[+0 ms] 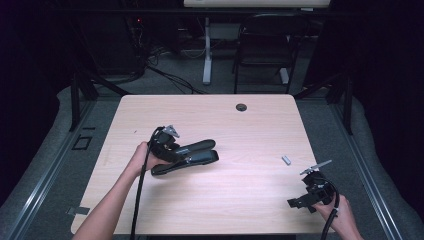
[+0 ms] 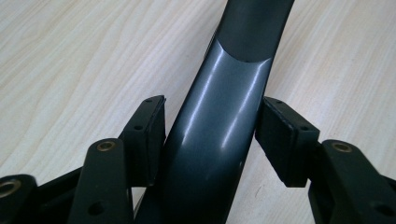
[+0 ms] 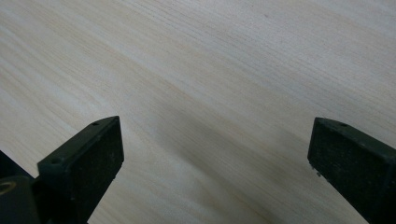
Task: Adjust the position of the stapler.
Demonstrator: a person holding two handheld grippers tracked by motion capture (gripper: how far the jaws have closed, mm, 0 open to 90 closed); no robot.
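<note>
Left of centre on the pale wooden bench (image 1: 240,200), the left tool (image 1: 192,154) clamps a long dark glossy stapler (image 2: 215,140) between its pads, probably to steady it. At lower right, the right tool (image 1: 300,203) hangs spread and empty.

The person's left forearm reaches in from the lower left, its hand (image 1: 144,156) wrapped round the black two-jaw left gripper (image 1: 172,150), jaws closed in on what lies between them. The black right gripper (image 1: 302,202) sits low at the right, jaws spread wide.
</note>
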